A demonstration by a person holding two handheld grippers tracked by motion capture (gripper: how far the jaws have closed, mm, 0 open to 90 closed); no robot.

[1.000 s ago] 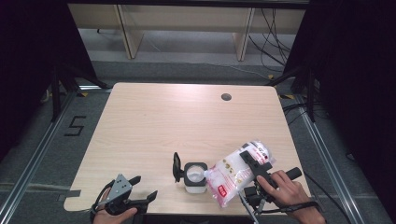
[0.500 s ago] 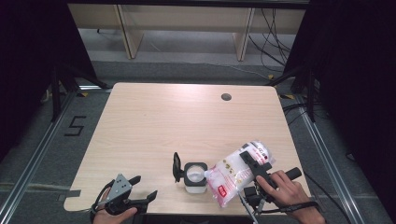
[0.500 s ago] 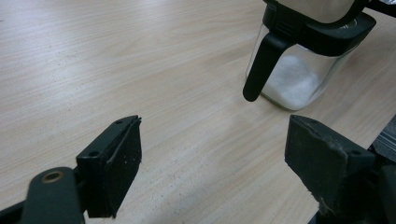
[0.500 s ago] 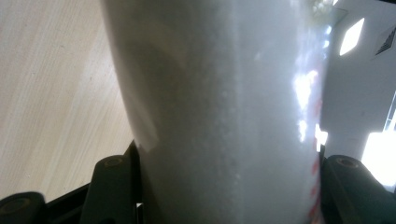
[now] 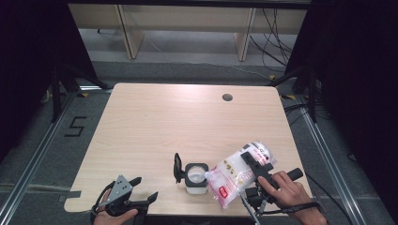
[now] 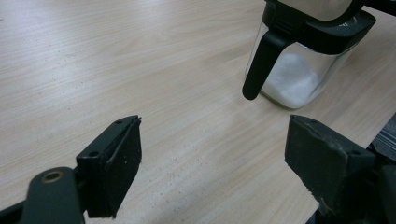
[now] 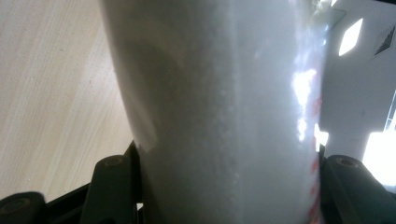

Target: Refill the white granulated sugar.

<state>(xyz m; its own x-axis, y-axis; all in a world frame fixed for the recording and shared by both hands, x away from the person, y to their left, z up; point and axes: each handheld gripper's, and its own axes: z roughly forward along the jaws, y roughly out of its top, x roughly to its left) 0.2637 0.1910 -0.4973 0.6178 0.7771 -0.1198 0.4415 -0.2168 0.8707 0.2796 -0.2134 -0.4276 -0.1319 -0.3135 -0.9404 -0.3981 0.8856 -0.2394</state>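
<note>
At lower centre, my right gripper [image 5: 256, 165] clamps the tilted bag [image 5: 239, 171] with its spout over the open jar [image 5: 195, 177], which is partly filled and, I judge, needs more, while my left gripper [image 5: 141, 202] idles open and empty.

We see a table [image 5: 155, 122] made of pale wood with soft lines running along it. Near its far right corner there is a small round hole [image 5: 227, 97]. The table stands on a grey floor [image 5: 42, 187]. A black number 5 [image 5: 75, 126] is marked on the floor at the left. Metal rails [image 5: 28, 159] run along both sides. Behind the table we see pale wooden shelf legs [image 5: 129, 33] and thin black cables [image 5: 270, 28] lying on the floor. Both sides are dark.
</note>
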